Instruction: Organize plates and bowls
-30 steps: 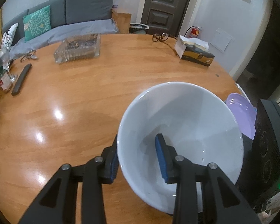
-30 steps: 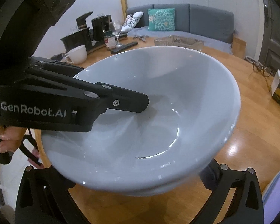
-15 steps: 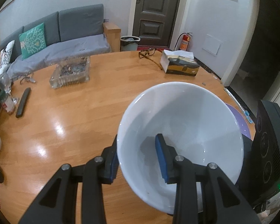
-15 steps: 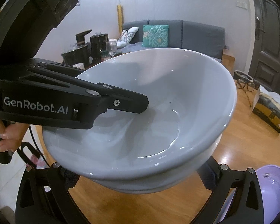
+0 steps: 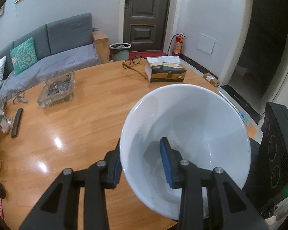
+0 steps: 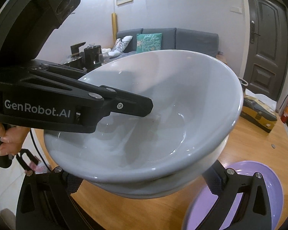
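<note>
A large white bowl (image 5: pixel 197 126) hangs above the wooden table (image 5: pixel 76 118). My left gripper (image 5: pixel 142 164) is shut on its rim, one pad inside, one outside. In the right wrist view the bowl (image 6: pixel 163 99) fills the middle, and the left gripper's finger (image 6: pixel 124 105) reaches into it. My right gripper (image 6: pixel 142 182) is open, its fingers either side of the bowl's base; I cannot tell whether they touch. A purple plate (image 6: pixel 259 197) lies on the table below right.
A glass ashtray (image 5: pixel 57 90), tissue box (image 5: pixel 165 71), glasses (image 5: pixel 132 62) and a remote (image 5: pixel 16 122) lie on the table. A black speaker (image 5: pixel 276 153) stands at the right edge. Kettles and cups (image 6: pixel 88 55) stand at the far side.
The bowl has risen above the table with both grippers. The purple plate, hidden under it before, now shows below right.
</note>
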{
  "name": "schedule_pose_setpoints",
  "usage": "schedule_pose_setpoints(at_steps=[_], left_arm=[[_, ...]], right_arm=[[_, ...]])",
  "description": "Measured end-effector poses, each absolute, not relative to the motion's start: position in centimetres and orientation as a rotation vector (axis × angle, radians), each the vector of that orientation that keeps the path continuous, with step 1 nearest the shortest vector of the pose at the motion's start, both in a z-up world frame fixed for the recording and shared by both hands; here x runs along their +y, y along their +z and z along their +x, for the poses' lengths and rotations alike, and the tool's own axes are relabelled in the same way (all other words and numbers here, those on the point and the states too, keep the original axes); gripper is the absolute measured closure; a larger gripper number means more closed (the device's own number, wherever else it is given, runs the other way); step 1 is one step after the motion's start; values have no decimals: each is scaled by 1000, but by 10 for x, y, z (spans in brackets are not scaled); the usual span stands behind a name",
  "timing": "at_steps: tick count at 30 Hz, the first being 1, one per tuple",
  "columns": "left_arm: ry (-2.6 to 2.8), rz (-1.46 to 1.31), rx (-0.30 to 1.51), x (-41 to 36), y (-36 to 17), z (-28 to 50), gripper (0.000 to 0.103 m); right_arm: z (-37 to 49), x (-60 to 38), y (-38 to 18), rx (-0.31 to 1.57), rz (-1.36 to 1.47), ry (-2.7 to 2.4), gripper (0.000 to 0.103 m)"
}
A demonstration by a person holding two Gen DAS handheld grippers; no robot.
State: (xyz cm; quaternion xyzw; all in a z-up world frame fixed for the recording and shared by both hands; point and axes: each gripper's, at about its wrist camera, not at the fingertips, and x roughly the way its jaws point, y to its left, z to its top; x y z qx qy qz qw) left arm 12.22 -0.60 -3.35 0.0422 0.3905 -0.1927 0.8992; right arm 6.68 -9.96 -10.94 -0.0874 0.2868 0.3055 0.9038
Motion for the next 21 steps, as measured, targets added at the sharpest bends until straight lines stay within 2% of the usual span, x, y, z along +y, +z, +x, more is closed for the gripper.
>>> schedule_pose_setpoints(at_steps=[21], left_arm=[[-506, 137, 799, -95, -24, 129, 71]], right_arm=[[57, -174, -99, 596, -134, 511, 2]])
